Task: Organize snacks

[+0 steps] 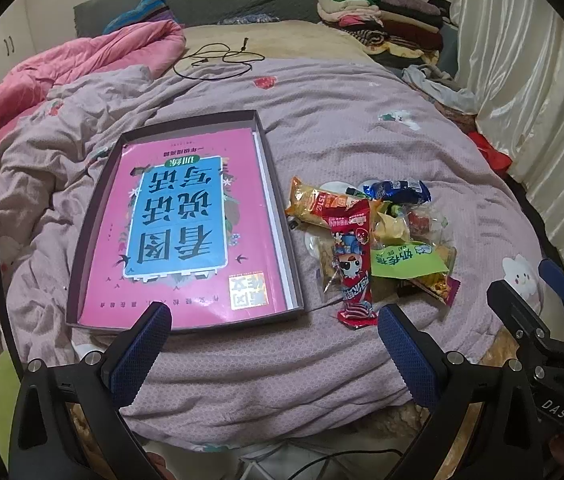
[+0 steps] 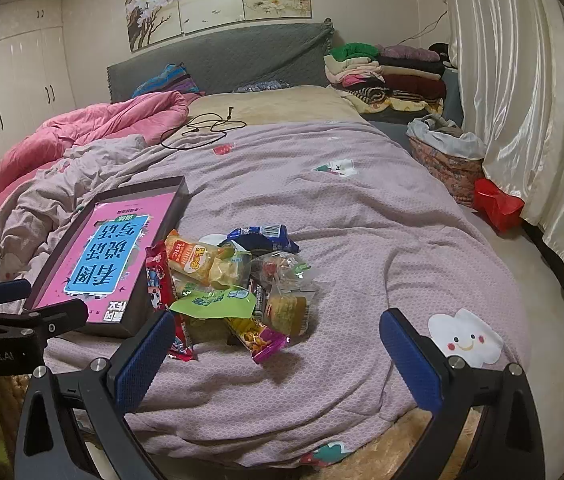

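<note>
On bed: snack pile (image 1: 377,236) beside box (image 1: 82,240); left tool (image 1: 274,344) & right tool (image 2: 278,344) both spread, empty.
Packets likely light, crinkly, slippery; pinch at sealed ends, e.g. red packet (image 1: 355,264).

- A crumpled pink quilt (image 2: 94,128) lies at the bed's left.
- A black cable (image 1: 218,60) coils on the beige blanket (image 2: 274,108).
- Folded clothes (image 2: 393,76) are stacked beside the white curtain (image 2: 521,100).
- A red bag (image 2: 497,204) sits below the curtain.

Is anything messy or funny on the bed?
Yes. The snacks lie in a jumbled heap on the quilt, overlapping each other. The box beside them holds only a pink book, no snacks.
</note>
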`<state>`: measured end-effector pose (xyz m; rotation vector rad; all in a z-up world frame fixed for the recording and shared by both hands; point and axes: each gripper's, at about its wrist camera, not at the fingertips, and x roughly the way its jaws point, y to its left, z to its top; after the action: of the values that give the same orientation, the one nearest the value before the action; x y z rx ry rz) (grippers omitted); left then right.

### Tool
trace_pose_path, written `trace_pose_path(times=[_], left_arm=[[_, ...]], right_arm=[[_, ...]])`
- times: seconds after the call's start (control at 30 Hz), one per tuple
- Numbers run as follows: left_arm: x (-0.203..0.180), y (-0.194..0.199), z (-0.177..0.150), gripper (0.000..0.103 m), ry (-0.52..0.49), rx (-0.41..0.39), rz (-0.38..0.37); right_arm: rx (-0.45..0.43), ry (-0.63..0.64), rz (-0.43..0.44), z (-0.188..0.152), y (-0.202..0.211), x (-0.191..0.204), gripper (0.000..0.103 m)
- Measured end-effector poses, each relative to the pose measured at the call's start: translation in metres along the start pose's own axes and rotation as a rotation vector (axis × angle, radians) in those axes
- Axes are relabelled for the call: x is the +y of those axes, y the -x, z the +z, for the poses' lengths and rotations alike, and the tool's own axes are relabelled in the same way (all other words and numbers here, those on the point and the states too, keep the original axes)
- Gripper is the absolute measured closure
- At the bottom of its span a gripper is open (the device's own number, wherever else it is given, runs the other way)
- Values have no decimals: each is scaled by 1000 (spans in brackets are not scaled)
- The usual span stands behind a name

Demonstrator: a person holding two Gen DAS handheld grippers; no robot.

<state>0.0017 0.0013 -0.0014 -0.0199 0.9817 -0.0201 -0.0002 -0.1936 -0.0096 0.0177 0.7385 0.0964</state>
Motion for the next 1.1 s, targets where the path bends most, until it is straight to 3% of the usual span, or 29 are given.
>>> trace_pose_path(times=[1.1], left_arm=[[-8,-3,4,0,-33,6,-38]], right_arm=[[15,-7,-4,-1,-7,-6,0]])
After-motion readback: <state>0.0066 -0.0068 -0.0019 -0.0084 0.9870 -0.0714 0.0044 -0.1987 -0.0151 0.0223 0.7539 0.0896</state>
